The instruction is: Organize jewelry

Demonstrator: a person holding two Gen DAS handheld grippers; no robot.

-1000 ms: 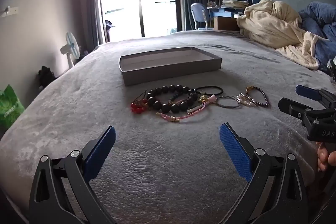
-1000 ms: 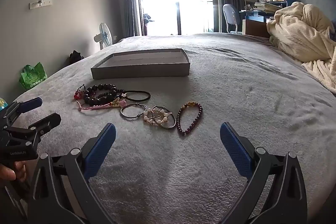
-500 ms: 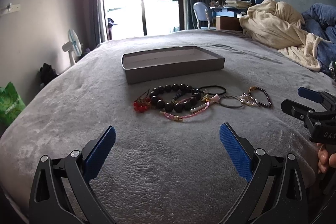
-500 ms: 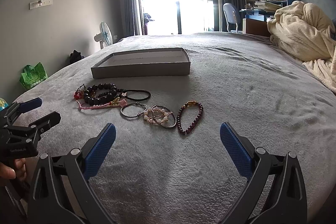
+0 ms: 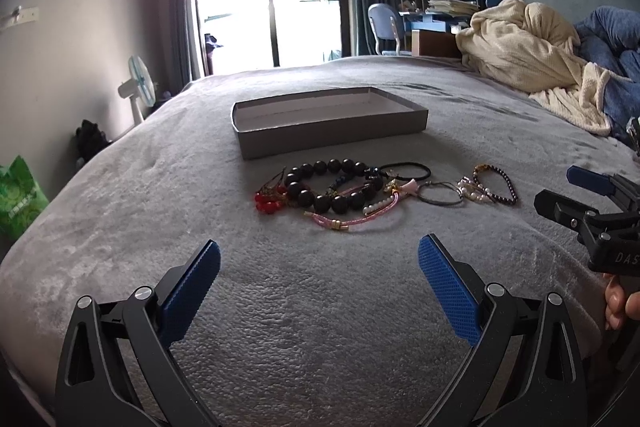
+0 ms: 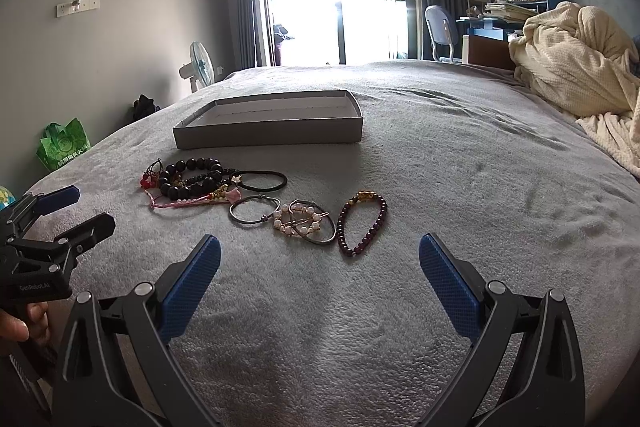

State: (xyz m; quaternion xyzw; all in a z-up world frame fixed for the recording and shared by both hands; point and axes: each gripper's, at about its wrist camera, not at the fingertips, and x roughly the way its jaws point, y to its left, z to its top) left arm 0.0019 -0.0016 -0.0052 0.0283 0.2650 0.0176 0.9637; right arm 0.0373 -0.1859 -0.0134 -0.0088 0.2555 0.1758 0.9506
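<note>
Grippers hover wide and empty short of the jewelry on the bed.
Right gripper (image 6: 319, 259) and left gripper (image 5: 319, 263) risk snagging neighbours: dark bead bracelet (image 5: 332, 189), pink cord (image 5: 352, 213) and hair ties (image 6: 260, 179) overlap. The row runs left-right before the grey tray (image 6: 268, 135), whose long axis lies parallel.

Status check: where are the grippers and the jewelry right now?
Left gripper and right gripper open, empty, above the bed. Bracelets loose before the grey box. Nothing blocking.
</note>
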